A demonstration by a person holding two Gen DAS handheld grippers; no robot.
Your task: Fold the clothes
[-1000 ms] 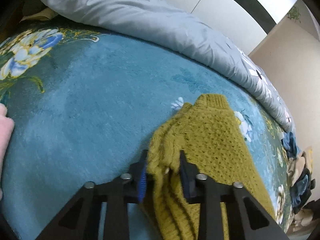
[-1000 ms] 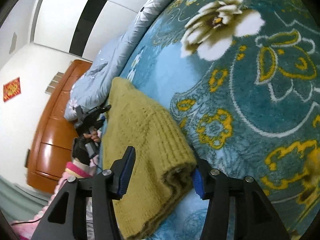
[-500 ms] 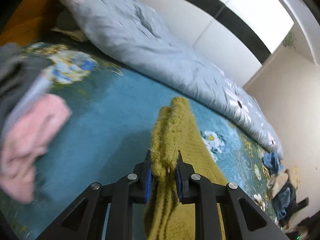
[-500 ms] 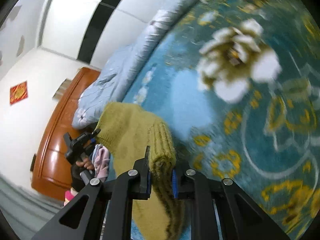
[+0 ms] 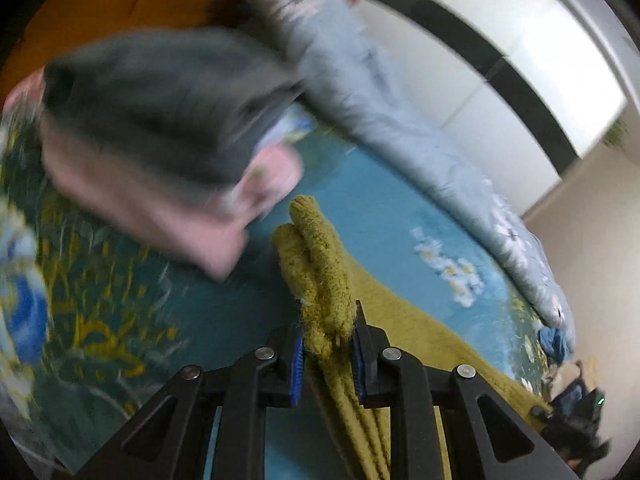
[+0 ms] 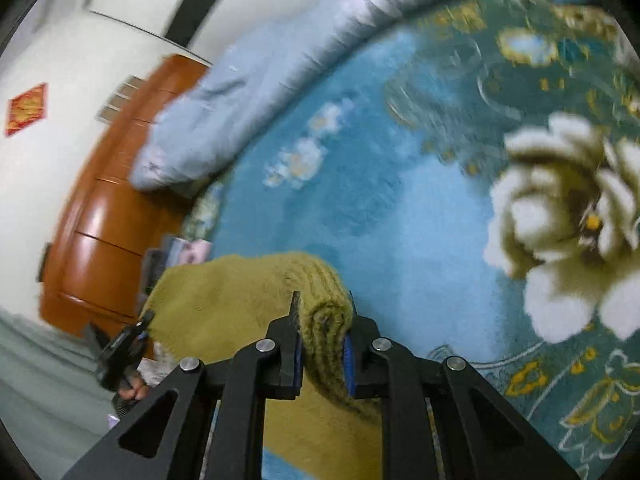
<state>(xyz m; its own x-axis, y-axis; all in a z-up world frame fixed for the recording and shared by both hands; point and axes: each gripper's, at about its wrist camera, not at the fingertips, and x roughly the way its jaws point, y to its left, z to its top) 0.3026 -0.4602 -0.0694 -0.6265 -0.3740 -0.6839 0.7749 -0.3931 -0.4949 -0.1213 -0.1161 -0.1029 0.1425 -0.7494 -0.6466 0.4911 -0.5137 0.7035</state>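
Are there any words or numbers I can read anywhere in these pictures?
None can be read.
Red square paper on the white wall: gold marks, too blurred to read.
Mustard sweater, held by both grippers: no label showing.
Floral blanket, grey quilt, pink and grey clothes pile: only patterns, no writing.

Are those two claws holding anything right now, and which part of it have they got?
Yes, both hold the mustard-yellow knitted sweater. The left claw pinches bunched layers at one folded end; the right claw clamps a thick rolled edge at the other end.
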